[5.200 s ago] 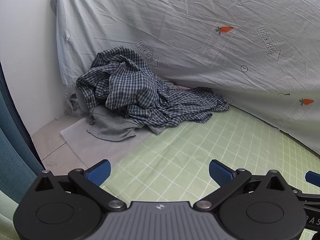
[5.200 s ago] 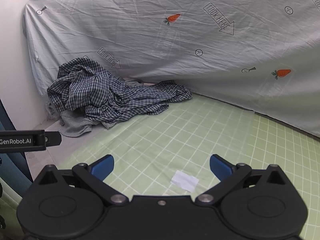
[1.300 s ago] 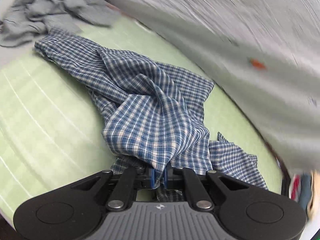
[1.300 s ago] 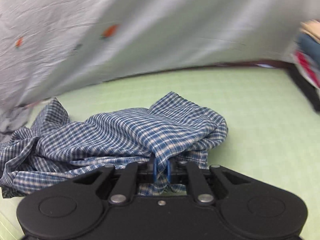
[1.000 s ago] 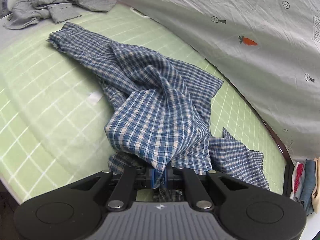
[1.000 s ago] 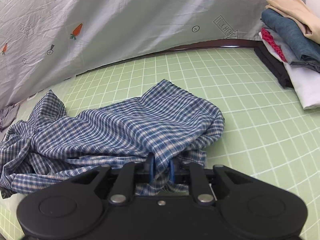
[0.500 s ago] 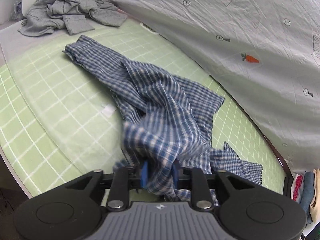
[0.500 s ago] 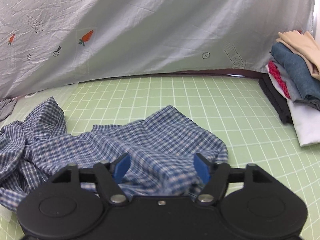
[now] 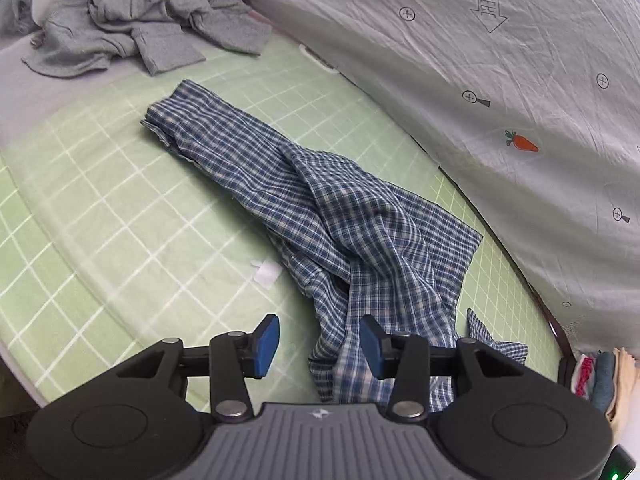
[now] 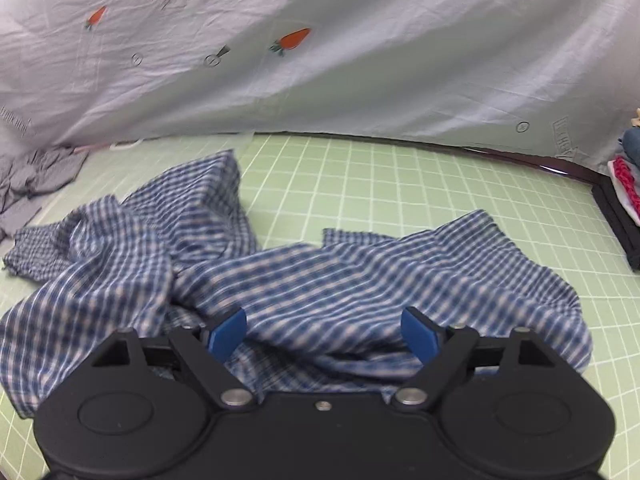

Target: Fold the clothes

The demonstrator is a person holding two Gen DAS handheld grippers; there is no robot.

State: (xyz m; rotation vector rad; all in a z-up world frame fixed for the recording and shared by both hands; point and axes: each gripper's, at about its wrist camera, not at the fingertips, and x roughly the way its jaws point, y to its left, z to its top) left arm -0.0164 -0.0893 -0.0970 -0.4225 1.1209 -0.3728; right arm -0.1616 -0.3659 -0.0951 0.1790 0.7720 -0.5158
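I had the blue plaid shirt (image 9: 352, 216) lying rumpled across the green grid mat (image 9: 100, 208), one end stretched toward the far left, near the grey clothes heap (image 9: 140, 20). My left gripper (image 9: 318, 344) was opening, its pads off the cloth, though a fold lay between them. My right gripper (image 10: 324, 330) was opening wide too, over the near hem and gripping nothing. I judged the shirt was laid there to be spread flat before folding; the folded stack (image 10: 628, 184) sat far right.
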